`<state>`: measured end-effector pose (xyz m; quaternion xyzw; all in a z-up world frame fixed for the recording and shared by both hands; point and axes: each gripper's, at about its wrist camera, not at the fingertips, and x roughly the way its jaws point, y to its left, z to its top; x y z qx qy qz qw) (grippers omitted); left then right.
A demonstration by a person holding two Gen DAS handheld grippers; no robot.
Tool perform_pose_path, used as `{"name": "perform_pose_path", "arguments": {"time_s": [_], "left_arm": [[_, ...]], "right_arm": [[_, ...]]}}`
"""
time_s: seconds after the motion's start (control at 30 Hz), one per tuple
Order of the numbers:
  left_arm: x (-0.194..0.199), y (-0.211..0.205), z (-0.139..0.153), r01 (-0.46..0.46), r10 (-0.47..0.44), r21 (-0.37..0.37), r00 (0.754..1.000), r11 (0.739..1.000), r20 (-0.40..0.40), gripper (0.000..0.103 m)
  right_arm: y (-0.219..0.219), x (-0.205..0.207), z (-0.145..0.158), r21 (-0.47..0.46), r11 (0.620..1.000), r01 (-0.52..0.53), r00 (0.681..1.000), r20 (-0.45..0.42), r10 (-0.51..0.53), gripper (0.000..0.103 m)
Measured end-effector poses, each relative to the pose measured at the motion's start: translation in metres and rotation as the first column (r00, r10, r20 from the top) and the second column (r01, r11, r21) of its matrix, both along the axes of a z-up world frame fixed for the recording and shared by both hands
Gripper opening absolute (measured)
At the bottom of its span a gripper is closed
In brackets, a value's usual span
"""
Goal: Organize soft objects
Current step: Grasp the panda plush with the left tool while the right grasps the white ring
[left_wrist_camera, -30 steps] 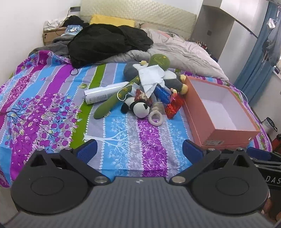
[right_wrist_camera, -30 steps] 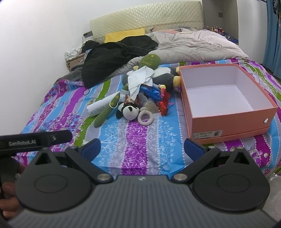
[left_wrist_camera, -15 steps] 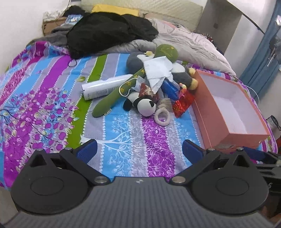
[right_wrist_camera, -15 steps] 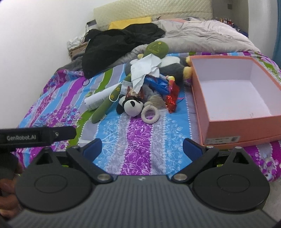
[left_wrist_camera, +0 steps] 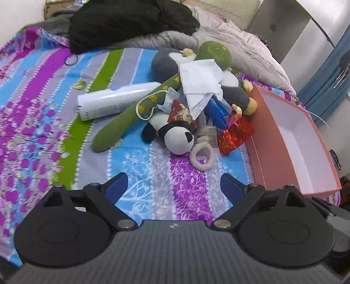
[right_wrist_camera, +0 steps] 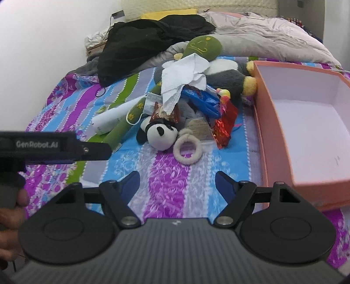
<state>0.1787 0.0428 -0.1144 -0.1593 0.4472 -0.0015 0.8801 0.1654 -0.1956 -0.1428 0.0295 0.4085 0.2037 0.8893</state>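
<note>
Your left gripper (left_wrist_camera: 174, 185) and right gripper (right_wrist_camera: 177, 182) held fingers open, empty; panda (left_wrist_camera: 178, 139) mid-frame, box (right_wrist_camera: 306, 122) at right.

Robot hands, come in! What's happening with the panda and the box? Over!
Left gripper open, empty. Right gripper open, empty. Panda lying in toy pile beside the box; box empty. Fuzzy ring lies nearest, over.

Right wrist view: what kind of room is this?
Almost certainly a home bedroom: a made-up bed with a striped floral sheet, a padded headboard against the wall, and a rumpled grey duvet with a black garment dumped on it.
</note>
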Motion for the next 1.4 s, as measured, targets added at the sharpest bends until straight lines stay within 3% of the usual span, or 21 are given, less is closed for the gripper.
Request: {"name": "perform_pose_path", "arguments": {"time_s": [0.37, 0.6, 0.8, 1.0, 1.03, 1.1, 1.23, 1.4], "left_arm": [[0.076, 0.006, -0.044, 0.013, -0.017, -0.086, 0.999, 0.996, -0.049, 0.086], [0.116, 0.01, -0.071, -0.027, 0.013, -0.166, 0.996, 0.986, -0.083, 0.083], [0.138, 0.012, -0.096, -0.055, 0.031, -0.186, 0.991, 0.981, -0.13, 0.081], [0.146, 0.014, -0.11, -0.068, 0.036, -0.24, 0.99, 0.968, -0.134, 0.062], [0.147, 0.014, -0.111, -0.068, 0.035, -0.25, 0.99, 0.966, -0.137, 0.059], [0.148, 0.013, -0.111, -0.063, 0.031, -0.244, 0.99, 0.968, -0.135, 0.056], [0.145, 0.013, -0.107, -0.052, 0.021, -0.234, 0.991, 0.971, -0.132, 0.054], [0.131, 0.015, -0.096, -0.034, 0.008, -0.217, 0.993, 0.976, -0.12, 0.054]], "right_arm": [[0.026, 0.063, -0.048, -0.055, 0.997, -0.056, 0.998, -0.01, 0.056, 0.078], [0.04, 0.096, -0.075, -0.096, 0.993, -0.067, 0.998, -0.018, 0.066, 0.078], [0.053, 0.11, -0.095, -0.141, 0.984, -0.109, 0.994, -0.02, 0.107, 0.077], [0.058, 0.119, -0.105, -0.147, 0.981, -0.124, 0.992, -0.036, 0.121, 0.06], [0.058, 0.12, -0.104, -0.146, 0.981, -0.124, 0.992, -0.036, 0.12, 0.054], [0.055, 0.122, -0.103, -0.136, 0.983, -0.125, 0.992, -0.042, 0.12, 0.047], [0.053, 0.121, -0.097, -0.14, 0.98, -0.138, 0.99, -0.05, 0.132, 0.024], [0.053, 0.111, -0.087, -0.129, 0.983, -0.127, 0.991, -0.068, 0.119, 0.02]]}}
